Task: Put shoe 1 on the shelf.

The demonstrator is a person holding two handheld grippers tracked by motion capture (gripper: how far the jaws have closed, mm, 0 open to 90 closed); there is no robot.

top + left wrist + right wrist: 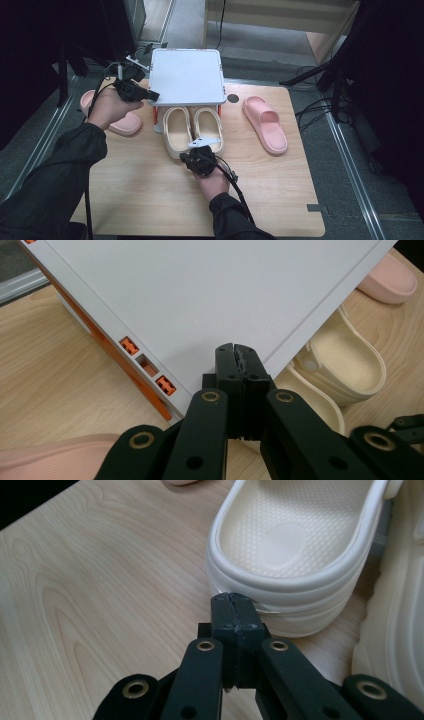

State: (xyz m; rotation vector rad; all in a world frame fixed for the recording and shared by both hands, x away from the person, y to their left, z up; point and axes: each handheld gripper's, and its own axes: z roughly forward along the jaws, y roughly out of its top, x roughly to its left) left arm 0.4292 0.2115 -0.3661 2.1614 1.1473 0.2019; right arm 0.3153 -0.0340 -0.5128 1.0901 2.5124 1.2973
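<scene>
A white flat-topped rack (pixel 186 75) on orange legs (pixel 112 347) stands at the back of the wooden table. Two cream clogs (pixel 177 127) (pixel 209 125) sit side by side under its front edge, heels toward me. My left gripper (pixel 154 95) is shut, its tips (pixel 235 352) over the rack top's front left corner with nothing between them. At the clogs' heels my right gripper (pixel 196 149) is shut too. Its tips (pixel 234 602) are right against the heel of the left clog (pixel 295 555), and the other clog (pixel 400 630) lies at the right edge.
One pink slipper (pixel 265 122) lies on the table right of the rack, another (pixel 125 122) left of it beneath my left hand. The wooden table (pixel 150 195) is bare in front. Dark stands and cables crowd the floor on both sides.
</scene>
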